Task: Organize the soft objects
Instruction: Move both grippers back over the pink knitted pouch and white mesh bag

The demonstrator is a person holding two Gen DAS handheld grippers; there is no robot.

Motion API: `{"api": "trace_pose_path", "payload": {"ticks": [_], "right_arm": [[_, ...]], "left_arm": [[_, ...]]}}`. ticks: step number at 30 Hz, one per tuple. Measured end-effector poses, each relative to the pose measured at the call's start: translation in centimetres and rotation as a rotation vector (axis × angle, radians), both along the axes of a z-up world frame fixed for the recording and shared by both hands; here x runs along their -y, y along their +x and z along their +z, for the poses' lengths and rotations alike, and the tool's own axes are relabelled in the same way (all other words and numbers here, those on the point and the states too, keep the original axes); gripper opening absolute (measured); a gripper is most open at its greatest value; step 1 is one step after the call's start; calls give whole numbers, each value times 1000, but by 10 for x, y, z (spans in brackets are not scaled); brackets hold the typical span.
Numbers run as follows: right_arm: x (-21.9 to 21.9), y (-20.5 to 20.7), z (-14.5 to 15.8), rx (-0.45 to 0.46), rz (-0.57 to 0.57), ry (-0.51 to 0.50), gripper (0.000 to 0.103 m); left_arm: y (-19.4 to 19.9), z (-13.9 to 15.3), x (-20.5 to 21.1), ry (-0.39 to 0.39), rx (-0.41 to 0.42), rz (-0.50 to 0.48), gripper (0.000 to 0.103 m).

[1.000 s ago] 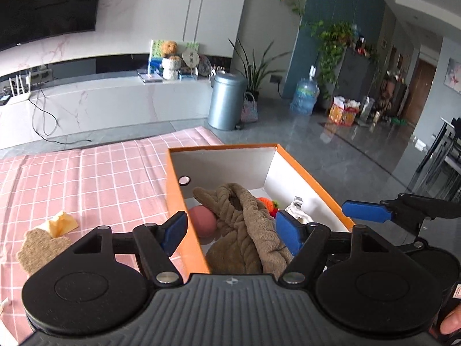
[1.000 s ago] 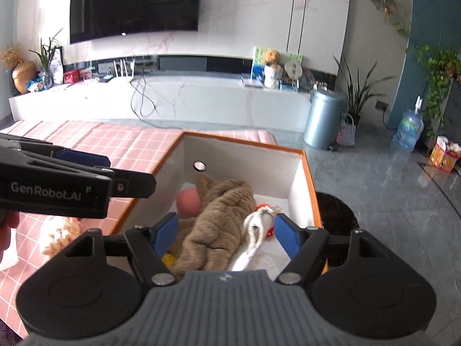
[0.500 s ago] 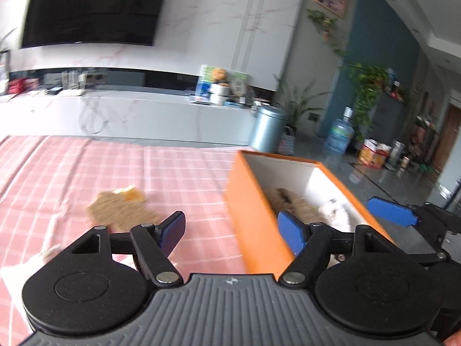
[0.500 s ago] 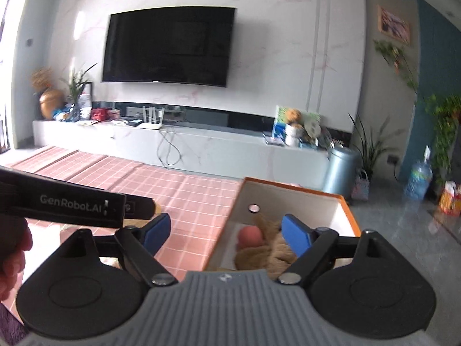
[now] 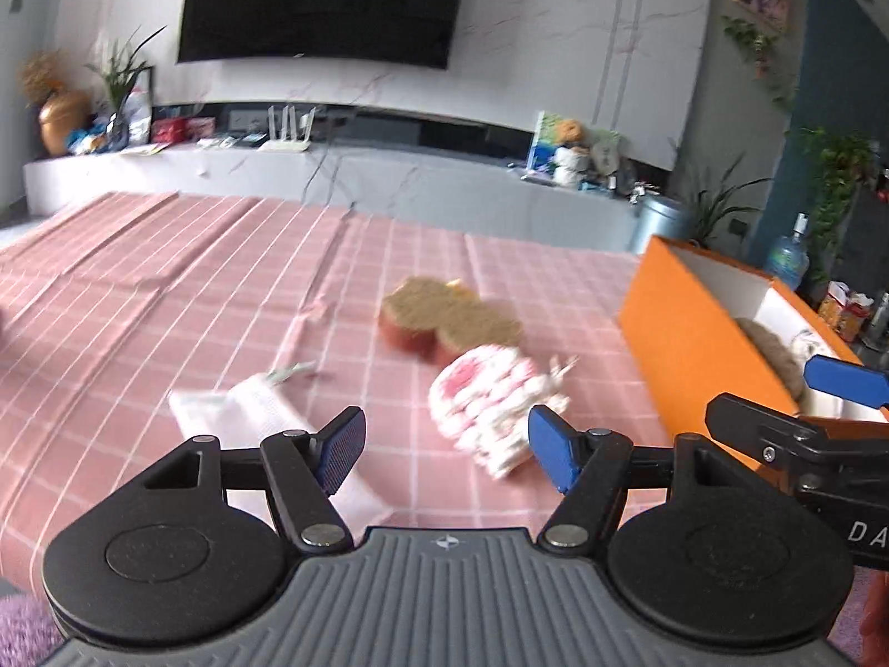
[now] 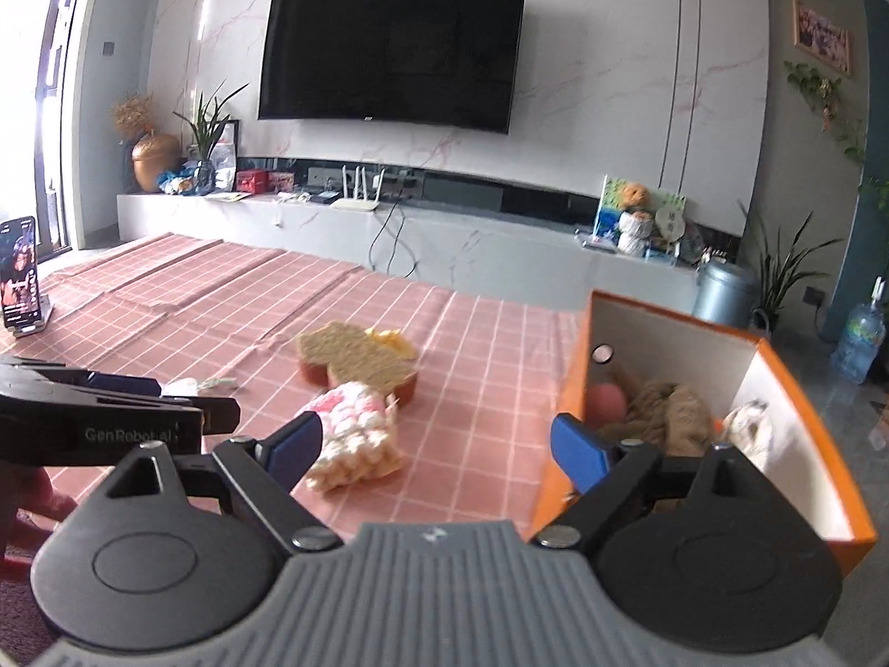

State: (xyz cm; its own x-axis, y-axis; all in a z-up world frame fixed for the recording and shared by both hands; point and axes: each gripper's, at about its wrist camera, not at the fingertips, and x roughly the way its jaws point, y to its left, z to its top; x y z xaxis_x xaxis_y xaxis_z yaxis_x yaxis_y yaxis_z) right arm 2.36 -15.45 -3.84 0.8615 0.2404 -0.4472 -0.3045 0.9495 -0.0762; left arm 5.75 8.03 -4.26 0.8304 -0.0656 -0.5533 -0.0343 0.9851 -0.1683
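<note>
Two grippers are in view: the left gripper (image 5: 444, 447) and the right gripper (image 6: 436, 444). One orange box (image 6: 778, 389) stands on the worktop (image 6: 222, 300). On the pink checked cloth lie three soft objects: one pink-and-white knitted item (image 5: 489, 397), one brown heart-shaped cushion (image 5: 450, 319) and one white pouch (image 5: 261, 417). Inside the box at least three: one brown plush (image 6: 661, 406), one pink ball (image 6: 605, 400), one white item (image 6: 744, 425).

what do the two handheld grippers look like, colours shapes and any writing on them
Both match: the left gripper and right gripper have black linkage arms with silver pivot bolts, two round black discs, a ribbed grey body bearing a small cross-shaped mark, and blue ridged pads on the fingertips. The left gripper's side, seen from the right wrist, reads "GenRobot.AI" in pale lettering. No cables or sleeves show.
</note>
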Motion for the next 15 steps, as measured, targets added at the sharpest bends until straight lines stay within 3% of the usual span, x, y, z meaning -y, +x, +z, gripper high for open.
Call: {"api": "trace_pose_path", "payload": {"ticks": [7, 12, 15], "right_arm": [[-18, 14, -30, -129, 26, 26, 88], [-29, 23, -40, -139, 32, -21, 88], [-32, 31, -45, -155, 33, -26, 88]], "left_arm": [[-11, -24, -20, -72, -38, 14, 79], [-9, -31, -29, 2, -37, 51, 82], [-2, -35, -38, 0, -61, 107, 87]]}}
